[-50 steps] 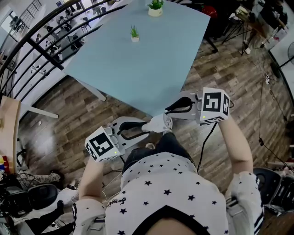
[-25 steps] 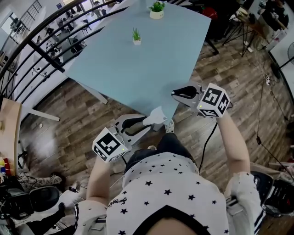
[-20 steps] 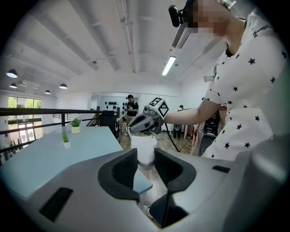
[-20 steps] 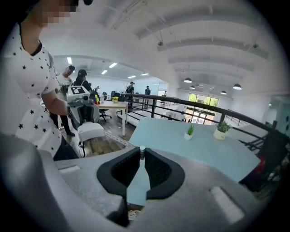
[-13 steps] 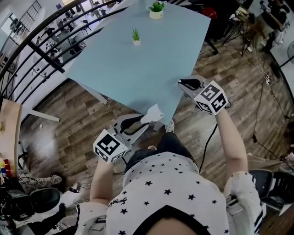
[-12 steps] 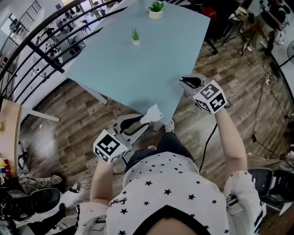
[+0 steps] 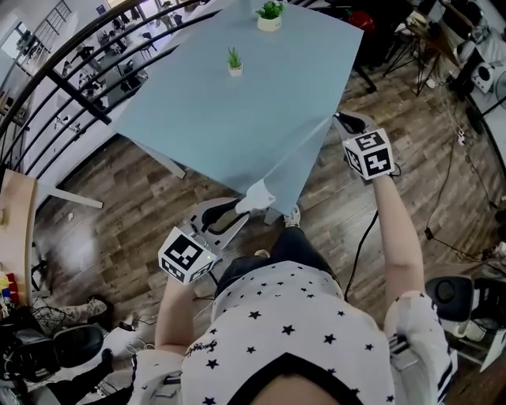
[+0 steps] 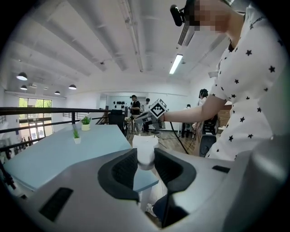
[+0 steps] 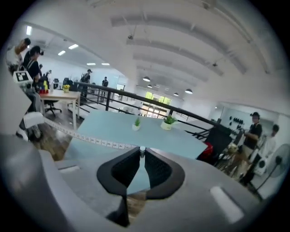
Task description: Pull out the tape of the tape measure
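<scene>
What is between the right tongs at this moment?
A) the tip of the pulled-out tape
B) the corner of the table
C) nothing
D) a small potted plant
A: in the right gripper view the right tongs pinch the tape at its tip, and its marked strip runs off leftward.

Lighting was pretty bright and even, mostly from a long white fluorescent ceiling strip and small round ceiling lamps. Both gripper views were heavily fisheyed with black corners, and the grey right gripper looked soft.

Small plant stands before large plant on the table.
</scene>
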Demonstrator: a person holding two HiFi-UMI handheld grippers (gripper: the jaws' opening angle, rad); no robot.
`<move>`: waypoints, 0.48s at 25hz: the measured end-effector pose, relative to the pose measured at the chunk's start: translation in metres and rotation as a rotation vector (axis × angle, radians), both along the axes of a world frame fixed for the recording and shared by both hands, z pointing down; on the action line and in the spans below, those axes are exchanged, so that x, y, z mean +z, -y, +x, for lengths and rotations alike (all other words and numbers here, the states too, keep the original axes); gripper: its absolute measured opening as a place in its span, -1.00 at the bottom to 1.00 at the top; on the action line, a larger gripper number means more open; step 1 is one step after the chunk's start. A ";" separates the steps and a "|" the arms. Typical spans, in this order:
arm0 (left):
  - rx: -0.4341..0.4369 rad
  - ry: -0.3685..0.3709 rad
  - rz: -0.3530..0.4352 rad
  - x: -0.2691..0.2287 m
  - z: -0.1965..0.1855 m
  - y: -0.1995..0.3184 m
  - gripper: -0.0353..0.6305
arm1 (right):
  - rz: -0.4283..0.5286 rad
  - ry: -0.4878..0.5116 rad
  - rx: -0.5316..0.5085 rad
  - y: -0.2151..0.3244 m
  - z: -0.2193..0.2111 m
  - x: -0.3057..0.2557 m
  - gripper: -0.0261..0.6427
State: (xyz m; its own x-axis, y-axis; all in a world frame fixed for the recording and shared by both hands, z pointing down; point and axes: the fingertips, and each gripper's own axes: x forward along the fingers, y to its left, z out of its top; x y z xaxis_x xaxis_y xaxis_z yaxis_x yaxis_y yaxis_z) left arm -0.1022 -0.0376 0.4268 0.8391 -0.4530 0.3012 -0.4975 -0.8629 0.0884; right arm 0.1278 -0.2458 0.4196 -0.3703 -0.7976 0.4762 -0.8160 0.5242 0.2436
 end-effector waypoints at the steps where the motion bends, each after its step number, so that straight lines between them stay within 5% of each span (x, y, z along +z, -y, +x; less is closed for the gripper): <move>1: -0.006 -0.003 -0.002 0.000 -0.002 0.001 -0.54 | 0.002 0.003 0.018 0.004 0.003 -0.001 -0.80; 9: -0.063 -0.017 -0.019 0.000 -0.018 0.001 -0.54 | 0.084 -0.026 0.244 0.035 0.052 -0.020 -0.80; 12: -0.087 -0.013 -0.015 -0.002 -0.023 0.005 -0.54 | 0.129 -0.044 0.414 0.047 0.089 -0.026 -0.80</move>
State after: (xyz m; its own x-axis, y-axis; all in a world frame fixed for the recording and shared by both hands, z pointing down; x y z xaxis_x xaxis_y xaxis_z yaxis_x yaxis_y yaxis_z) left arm -0.1253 -0.0424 0.4249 0.8008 -0.5195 0.2979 -0.5690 -0.8152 0.1078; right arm 0.2171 -0.2923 0.3936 0.0112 -0.9285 0.3711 -0.9384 0.1184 0.3246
